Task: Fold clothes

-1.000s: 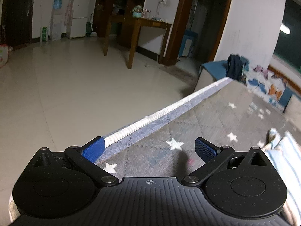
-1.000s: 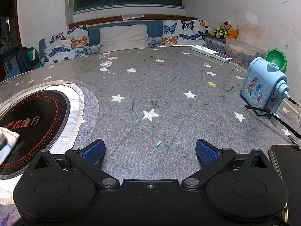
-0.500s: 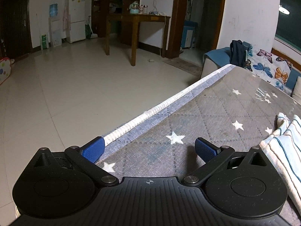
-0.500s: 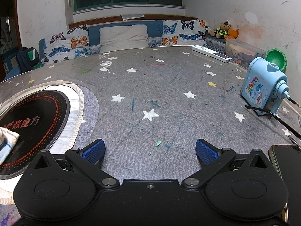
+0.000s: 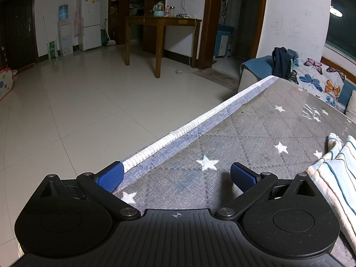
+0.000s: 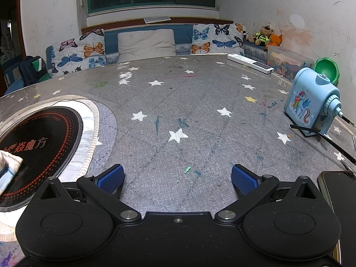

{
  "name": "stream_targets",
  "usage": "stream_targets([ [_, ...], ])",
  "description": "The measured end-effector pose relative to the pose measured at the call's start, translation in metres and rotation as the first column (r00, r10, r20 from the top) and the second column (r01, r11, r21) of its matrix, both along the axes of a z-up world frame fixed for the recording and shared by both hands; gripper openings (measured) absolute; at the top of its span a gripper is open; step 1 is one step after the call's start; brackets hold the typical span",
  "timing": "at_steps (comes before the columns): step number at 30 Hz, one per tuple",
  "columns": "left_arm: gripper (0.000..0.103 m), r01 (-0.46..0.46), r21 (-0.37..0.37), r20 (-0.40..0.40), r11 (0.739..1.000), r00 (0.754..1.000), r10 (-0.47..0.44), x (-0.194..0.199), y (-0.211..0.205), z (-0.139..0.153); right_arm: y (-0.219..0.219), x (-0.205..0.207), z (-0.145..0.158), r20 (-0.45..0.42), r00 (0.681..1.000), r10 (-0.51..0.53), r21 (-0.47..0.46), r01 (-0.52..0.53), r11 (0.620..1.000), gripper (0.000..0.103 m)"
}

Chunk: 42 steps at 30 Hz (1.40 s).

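A white cloth with thin blue and tan stripes [image 5: 333, 173] lies on the grey star-patterned table cover [image 5: 255, 133], at the right edge of the left wrist view. My left gripper [image 5: 176, 175] is open and empty, low over the table's left edge, with the cloth just right of its right finger. A corner of the same cloth [image 6: 7, 169] shows at the far left of the right wrist view, lying on the black round cooktop [image 6: 37, 142]. My right gripper [image 6: 177, 176] is open and empty over the bare table cover [image 6: 178, 102].
A blue unicorn pencil sharpener [image 6: 311, 104] and a black cable stand at the right. A phone [image 6: 336, 191] lies by my right finger. A white power strip [image 6: 250, 63] lies at the far edge. Tiled floor [image 5: 89, 102] drops off left of the table.
My left gripper has swung to the right, bringing the striped cloth further into view and then holding almost steady. The right gripper has not moved.
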<state>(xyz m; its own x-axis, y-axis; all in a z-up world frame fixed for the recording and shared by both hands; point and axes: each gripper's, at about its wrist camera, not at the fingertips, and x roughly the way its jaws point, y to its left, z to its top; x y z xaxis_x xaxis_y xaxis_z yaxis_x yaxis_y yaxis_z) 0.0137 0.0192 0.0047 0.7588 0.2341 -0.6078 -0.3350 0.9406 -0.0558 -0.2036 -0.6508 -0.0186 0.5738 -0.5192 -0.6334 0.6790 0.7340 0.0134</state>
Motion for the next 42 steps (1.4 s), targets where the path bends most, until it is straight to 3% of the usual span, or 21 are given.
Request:
stream_targets([
  [27,0.103,0.014,0.009,-0.014,1.0,1.0,-0.014,-0.006,0.0,0.001,0.0,0.0,0.0,0.0,1.0,0.0,0.0,0.0,1.0,0.103],
  [36,0.103,0.149,0.044,-0.036,0.988,0.988,-0.148,-0.015,-0.013,0.003,0.0,0.0,0.0,0.0,1.0,0.0,0.0,0.0,1.0,0.103],
  [42,0.103,0.308,0.065,-0.02,0.949,0.951,-0.307,-0.038,-0.032,0.005,0.0,0.0,0.0,0.0,1.0,0.0,0.0,0.0,1.0,0.103],
])
